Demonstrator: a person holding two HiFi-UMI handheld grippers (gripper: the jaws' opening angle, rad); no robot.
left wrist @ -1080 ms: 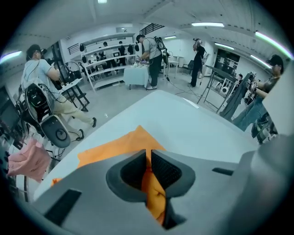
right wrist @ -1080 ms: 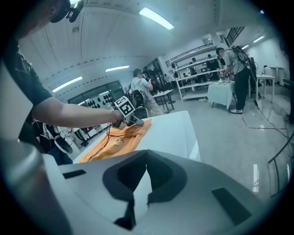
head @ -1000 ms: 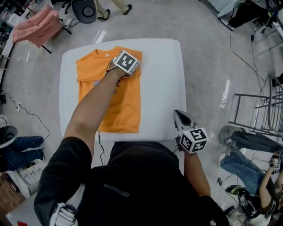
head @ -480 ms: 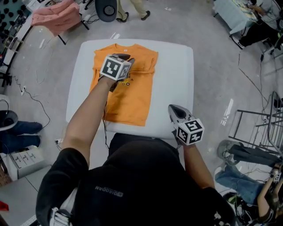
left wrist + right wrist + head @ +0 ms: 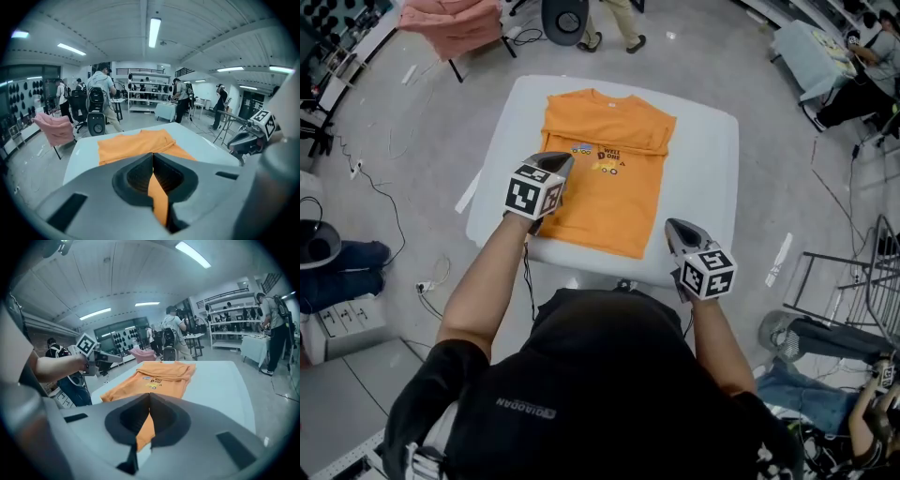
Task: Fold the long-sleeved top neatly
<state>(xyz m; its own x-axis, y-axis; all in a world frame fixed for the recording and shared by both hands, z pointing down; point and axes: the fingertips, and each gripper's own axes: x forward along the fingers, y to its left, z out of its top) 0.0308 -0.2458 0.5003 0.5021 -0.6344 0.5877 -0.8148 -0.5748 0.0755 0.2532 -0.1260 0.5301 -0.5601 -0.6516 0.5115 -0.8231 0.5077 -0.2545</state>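
An orange long-sleeved top (image 5: 609,197) lies flat on the white table (image 5: 705,178), its sleeves folded in across the chest and its collar at the far end. My left gripper (image 5: 561,161) hovers over the top's near left edge, shut with nothing in it. In the left gripper view its jaws (image 5: 153,157) meet, and the top (image 5: 136,143) shows beyond them. Just off the hem's near right corner my right gripper (image 5: 672,225) is also shut and empty. The right gripper view looks along the top (image 5: 159,378) towards the collar.
A pink cloth (image 5: 455,21) hangs on a stand beyond the table's far left corner. Next to it are a chair base (image 5: 565,14) and a walking person's legs (image 5: 614,23). A wire rack (image 5: 862,281) stands at the right. Cables run across the floor at the left.
My left gripper has drawn back from the collar end to the top's near left edge and risen. My right gripper has shifted slightly beside the hem. The top lies as before.
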